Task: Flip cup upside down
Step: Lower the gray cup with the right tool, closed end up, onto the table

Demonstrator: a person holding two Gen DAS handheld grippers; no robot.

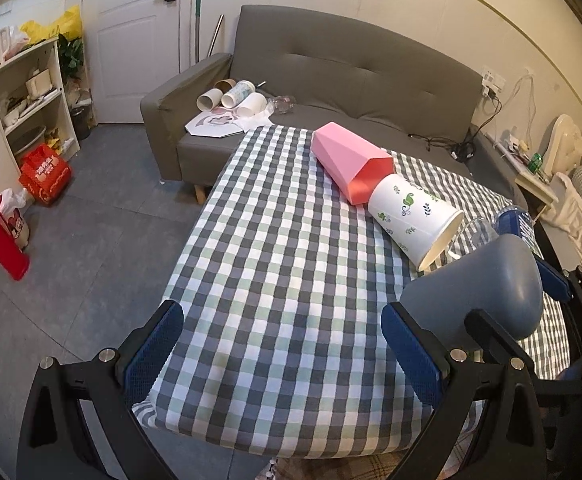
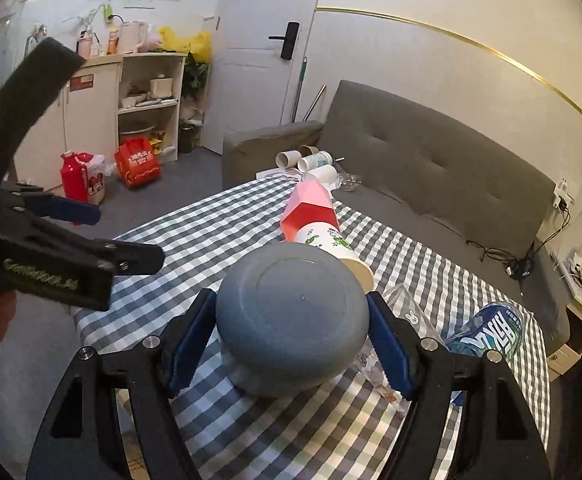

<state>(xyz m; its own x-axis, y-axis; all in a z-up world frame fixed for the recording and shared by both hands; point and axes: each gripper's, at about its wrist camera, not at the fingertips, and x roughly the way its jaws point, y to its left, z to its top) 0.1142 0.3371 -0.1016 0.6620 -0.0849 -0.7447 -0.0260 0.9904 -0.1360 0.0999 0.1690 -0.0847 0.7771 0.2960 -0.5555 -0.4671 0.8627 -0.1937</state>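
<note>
Left wrist view: the left gripper (image 1: 281, 354) hangs wide open over the near edge of the checked table (image 1: 275, 240), holding nothing. Further right lie a pink box (image 1: 349, 160) and a white paper cup (image 1: 415, 220), both on their sides and touching end to end. At the right edge is the cup (image 1: 487, 284), a blue-grey rounded one, base up and tilted, with the right gripper's pads on it.

In the right wrist view the left gripper shows as a dark shape at the left edge. The right gripper (image 2: 291, 340) is closed on the cup (image 2: 291, 312), one pad on each side wall just below the flat base, which faces the camera. Its mouth seems to rest on the cloth, though the rim is hidden, so I cannot be sure it is fully down. A clear glass (image 2: 407, 312) and a bottle (image 2: 487, 332) lie just to the right.

The cup looks like smooth, stiff plastic: probably light, not fragile, but slippery on its curved sides. The widest part of the wall, where the pads sit now, is likely the safest hold.
</note>
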